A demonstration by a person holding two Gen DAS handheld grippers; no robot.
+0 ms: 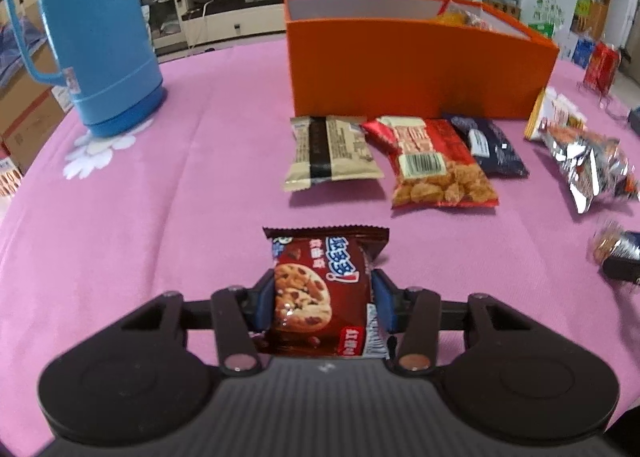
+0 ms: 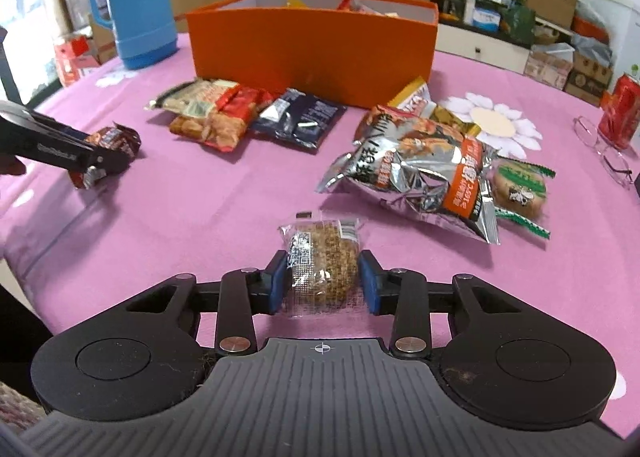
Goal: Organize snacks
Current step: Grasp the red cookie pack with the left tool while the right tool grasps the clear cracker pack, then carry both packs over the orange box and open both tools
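Two packets are held, one per gripper.

Left wrist view: the left gripper point(image 1: 323, 303) is clenched on a brown foil cookie packet with a chocolate-chip cookie printed on it point(image 1: 320, 289). The blue pads press its two long sides; its long axis runs forward along the fingers, crimped end out front. It appears lifted just off the pink cloth-covered bench point(image 1: 180, 185). Straight ahead and slightly right stands the orange cardboard box with a pale lining point(image 1: 416, 73), open-topped, some snacks already in its right-hand compartment. Between jaws and box lie a beige bar wrapper with a black band point(image 1: 330, 151), a red bag of fried snacks point(image 1: 434, 161) and a dark navy packet point(image 1: 490, 147). A tall blue plastic thermos jug point(image 1: 92, 33) stands far left.

Right wrist view: the right gripper point(image 2: 323, 283) grasps a clear-wrapped brown grain cake point(image 2: 322, 261), pads on either side, cake projecting forward. The orange box lies ahead, slightly left, beyond a crumpled silver-and-orange foil bag point(image 2: 420, 173) and a green-edged round biscuit packet point(image 2: 518, 187).

Judgement: both loads must travel forward, clearing the box's near wall. The left gripper looks nearer the box's empty left compartment; the right gripper faces the filled side.
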